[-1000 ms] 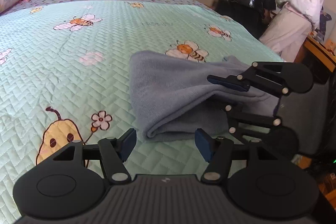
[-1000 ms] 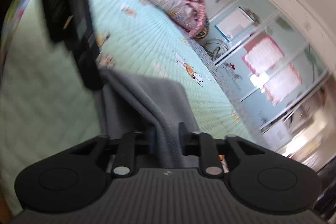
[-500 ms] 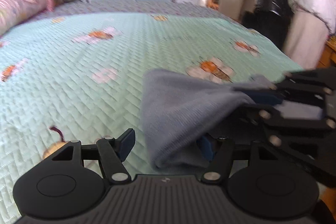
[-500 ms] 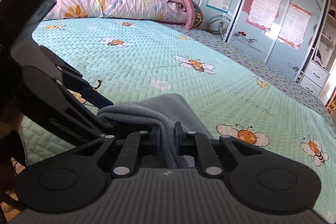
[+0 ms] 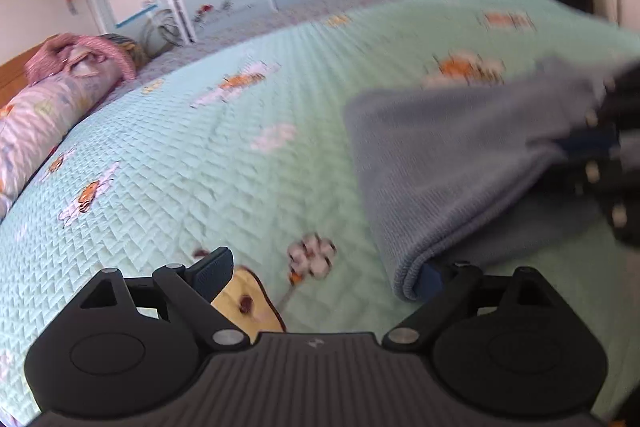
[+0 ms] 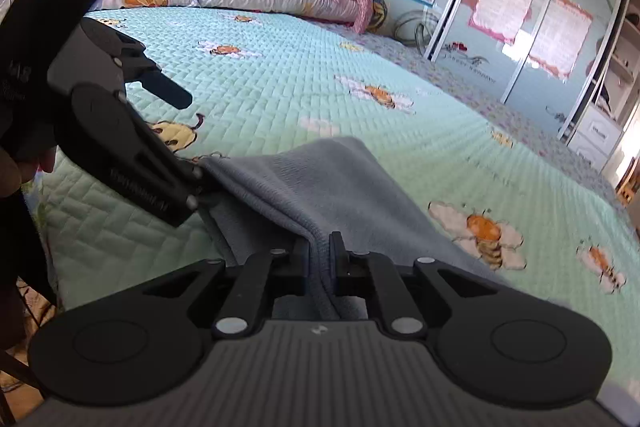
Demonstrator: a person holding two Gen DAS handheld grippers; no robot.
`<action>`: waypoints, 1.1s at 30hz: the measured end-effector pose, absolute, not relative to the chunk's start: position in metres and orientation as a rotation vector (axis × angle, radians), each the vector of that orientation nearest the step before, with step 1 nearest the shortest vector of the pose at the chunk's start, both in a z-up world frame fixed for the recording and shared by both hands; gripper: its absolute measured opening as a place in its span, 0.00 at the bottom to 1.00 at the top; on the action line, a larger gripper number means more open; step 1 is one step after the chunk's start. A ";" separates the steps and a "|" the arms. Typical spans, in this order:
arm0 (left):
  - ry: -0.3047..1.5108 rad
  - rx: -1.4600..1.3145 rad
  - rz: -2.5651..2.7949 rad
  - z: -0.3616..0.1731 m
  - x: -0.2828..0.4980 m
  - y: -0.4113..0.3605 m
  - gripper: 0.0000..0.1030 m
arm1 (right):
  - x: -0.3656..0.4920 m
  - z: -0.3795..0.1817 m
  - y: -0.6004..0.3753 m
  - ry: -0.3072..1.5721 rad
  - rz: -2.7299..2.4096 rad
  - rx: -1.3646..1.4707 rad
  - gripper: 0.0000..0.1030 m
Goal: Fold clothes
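Here the right gripper (image 6: 319, 259) is tilted down at lower centre of the right wrist view, its jaws closing, pads pinched on a bunched edge of the grey-blue cloth (image 6: 320, 183) spread on the green quilted bedspread (image 6: 280, 75). The left gripper (image 5: 324, 269) is angled down, jaws opening wide; its right pad is tucked under the cloth's folded corner at lower right, nothing gripped.

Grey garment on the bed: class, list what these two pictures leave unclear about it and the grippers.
- Grey garment: its type and full shape; the near part is hidden behind the right gripper, closing on a fold.
- Left gripper, opening: its right finger is tucked under the garment's edge in the left wrist view.
- Far room, left wrist view: blurred by motion.
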State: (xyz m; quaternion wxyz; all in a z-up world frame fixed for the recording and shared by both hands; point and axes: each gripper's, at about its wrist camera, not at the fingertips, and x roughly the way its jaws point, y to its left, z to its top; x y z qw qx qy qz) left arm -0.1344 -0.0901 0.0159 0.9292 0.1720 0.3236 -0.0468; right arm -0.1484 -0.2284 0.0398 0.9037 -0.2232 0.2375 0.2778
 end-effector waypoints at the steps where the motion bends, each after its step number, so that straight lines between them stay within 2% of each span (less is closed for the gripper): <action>1: 0.663 0.370 -0.101 0.015 -0.136 -0.091 0.92 | -0.149 0.037 -0.229 0.499 0.572 -0.454 0.10; 4: 0.679 0.357 -0.096 0.015 -0.130 -0.085 1.00 | -0.149 0.027 -0.232 0.523 0.575 -0.431 0.10; 10: 0.739 0.262 -0.119 0.015 -0.122 -0.076 1.00 | -0.158 0.014 -0.229 0.500 0.571 -0.464 0.11; 13: 0.757 0.259 -0.139 0.021 -0.120 -0.076 1.00 | -0.163 0.017 -0.234 0.496 0.569 -0.460 0.20; 17: 0.783 0.281 -0.179 0.033 -0.119 -0.076 1.00 | -0.167 0.026 -0.258 0.545 0.535 -0.354 0.47; 18: 0.780 0.298 -0.187 0.035 -0.122 -0.076 1.00 | -0.167 0.029 -0.268 0.563 0.529 -0.292 0.49; 26: 0.842 0.286 -0.288 0.045 -0.141 -0.067 1.00 | -0.158 0.036 -0.385 0.548 0.321 0.409 0.49; 29: 0.842 0.165 -0.333 0.058 -0.147 -0.056 0.99 | -0.151 0.031 -0.408 0.527 0.295 0.527 0.49; 33: 0.772 -0.147 -0.441 0.089 -0.136 -0.041 0.99 | -0.138 0.029 -0.410 0.511 0.405 0.656 0.49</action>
